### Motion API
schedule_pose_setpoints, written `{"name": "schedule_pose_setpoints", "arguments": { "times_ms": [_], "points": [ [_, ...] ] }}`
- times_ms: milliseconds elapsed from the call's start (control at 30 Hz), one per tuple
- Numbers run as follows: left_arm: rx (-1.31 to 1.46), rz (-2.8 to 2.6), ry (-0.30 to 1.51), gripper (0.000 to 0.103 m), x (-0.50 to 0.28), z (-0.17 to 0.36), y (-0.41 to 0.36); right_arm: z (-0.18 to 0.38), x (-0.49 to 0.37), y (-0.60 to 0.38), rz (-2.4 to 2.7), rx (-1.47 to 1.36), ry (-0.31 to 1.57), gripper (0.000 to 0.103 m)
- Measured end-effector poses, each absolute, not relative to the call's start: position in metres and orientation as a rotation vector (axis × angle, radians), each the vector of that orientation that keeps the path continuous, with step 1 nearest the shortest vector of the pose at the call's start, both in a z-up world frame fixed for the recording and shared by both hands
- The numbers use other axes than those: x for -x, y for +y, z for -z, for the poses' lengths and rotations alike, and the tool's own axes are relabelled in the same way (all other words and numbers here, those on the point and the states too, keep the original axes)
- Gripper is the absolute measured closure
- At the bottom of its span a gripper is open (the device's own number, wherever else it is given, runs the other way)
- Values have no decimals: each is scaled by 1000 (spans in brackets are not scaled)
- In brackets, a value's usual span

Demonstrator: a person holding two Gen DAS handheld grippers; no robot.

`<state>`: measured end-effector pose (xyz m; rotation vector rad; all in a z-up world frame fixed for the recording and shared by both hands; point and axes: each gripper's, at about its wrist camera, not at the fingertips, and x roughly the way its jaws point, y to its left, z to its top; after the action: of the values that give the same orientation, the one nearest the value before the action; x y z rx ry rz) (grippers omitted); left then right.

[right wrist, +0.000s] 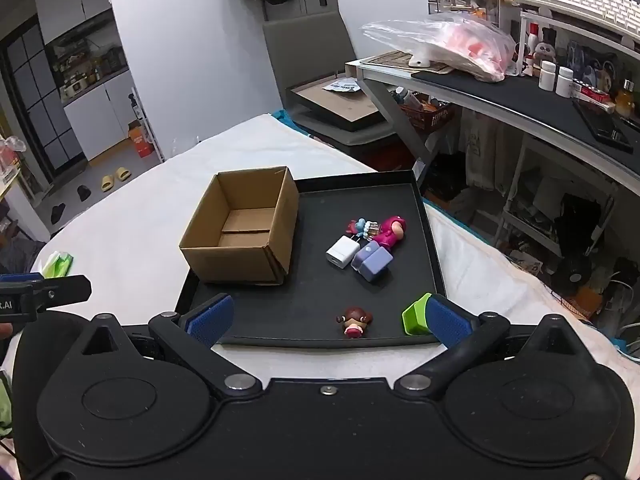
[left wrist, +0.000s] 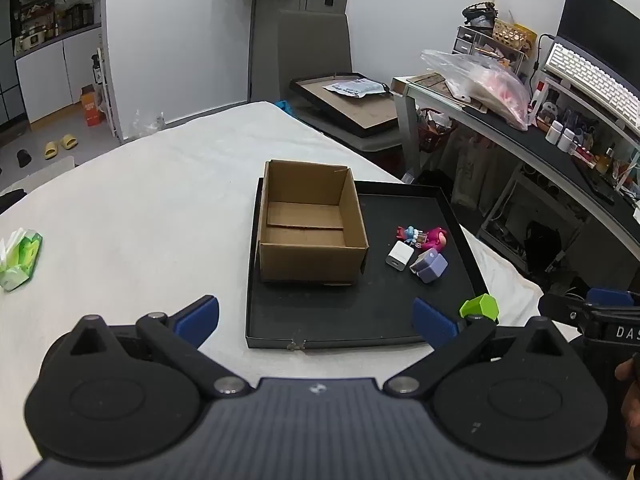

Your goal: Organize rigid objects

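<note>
An empty open cardboard box (left wrist: 310, 222) (right wrist: 244, 226) stands on the left part of a black tray (left wrist: 360, 312) (right wrist: 312, 304). On the tray's right part lie a white charger (left wrist: 399, 255) (right wrist: 341, 251), a purple block (left wrist: 430, 265) (right wrist: 372, 262), a pink figurine (left wrist: 434, 237) (right wrist: 392, 230) with a small blue-red toy beside it, a green block (left wrist: 479, 306) (right wrist: 416, 315) and a small brown-haired doll head (right wrist: 355, 322). My left gripper (left wrist: 316, 320) is open over the tray's near edge. My right gripper (right wrist: 326, 320) is open, its right finger beside the green block.
The tray rests on a white-covered table (left wrist: 140, 200). A green tissue pack (left wrist: 20, 256) lies at its left. A cluttered desk (left wrist: 540, 128) with keyboard and plastic bag stands to the right, a grey chair (left wrist: 316, 48) behind the table.
</note>
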<state>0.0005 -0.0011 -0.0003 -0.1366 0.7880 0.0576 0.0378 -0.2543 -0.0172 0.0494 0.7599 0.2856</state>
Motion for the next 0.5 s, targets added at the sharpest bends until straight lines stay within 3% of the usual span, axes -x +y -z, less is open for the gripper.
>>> {"name": "schedule_pose_setpoints", "arguments": {
  "times_ms": [500],
  "points": [
    [135,-38,781,1,1,-6,-6,13,-35,-256,-280,-66,755,0]
  ]
}}
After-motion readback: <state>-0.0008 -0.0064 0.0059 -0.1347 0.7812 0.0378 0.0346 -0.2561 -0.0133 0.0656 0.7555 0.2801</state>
